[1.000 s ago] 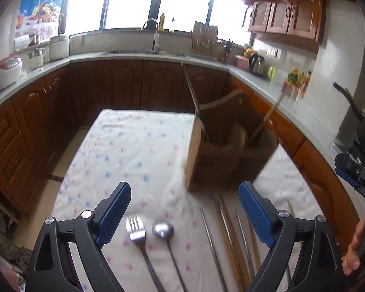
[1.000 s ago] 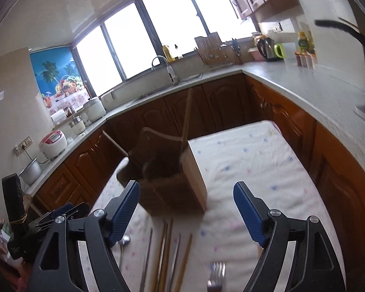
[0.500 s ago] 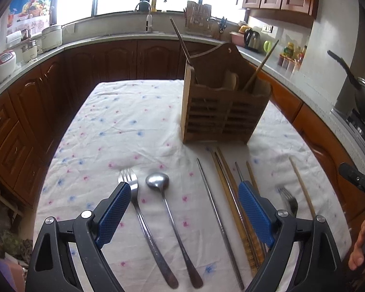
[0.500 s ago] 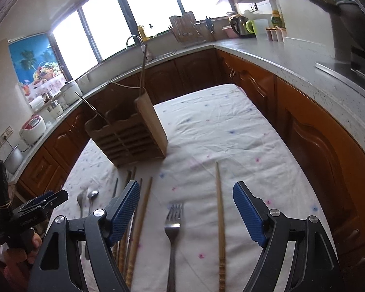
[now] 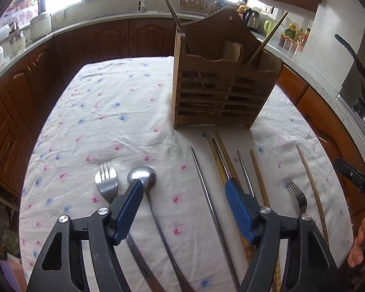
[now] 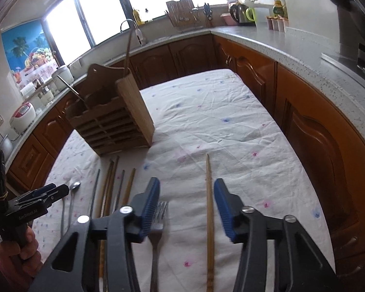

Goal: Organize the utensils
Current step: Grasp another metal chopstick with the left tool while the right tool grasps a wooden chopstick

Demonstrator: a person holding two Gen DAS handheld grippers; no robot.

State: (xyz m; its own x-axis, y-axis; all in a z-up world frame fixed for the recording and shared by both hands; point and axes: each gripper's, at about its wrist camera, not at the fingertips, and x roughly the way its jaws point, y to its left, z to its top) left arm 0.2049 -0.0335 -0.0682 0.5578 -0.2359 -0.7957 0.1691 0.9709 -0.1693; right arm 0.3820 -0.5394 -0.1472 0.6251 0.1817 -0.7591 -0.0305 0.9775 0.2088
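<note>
My left gripper hangs low over the near end of the table, jaws spread wide, nothing between them; its left pad overlaps the bowl of the spoon, though I cannot tell if it touches. Just left of the spoon lies a metal fork, tines pointing away from me. Between the pads runs a thin metal chopstick; under and beside the right pad lies a bundle of wooden and metal chopsticks, roughly parallel, tips toward the wooden utensil holder. The holder stands upright on the floral tablecloth, slatted front facing me, with a metal handle and a wooden stick leaning out of its compartments. Farther right lie a second fork and a lone wooden chopstick. My right gripper is also released, jaws apart by a moderate gap, holding nothing. In its view the wooden chopstick lies lengthwise between the pads, nearer the right one, and the second fork sits partly under the left pad, tines away from me. The holder stands well ahead and to the left; the left gripper shows at the far left edge.
</note>
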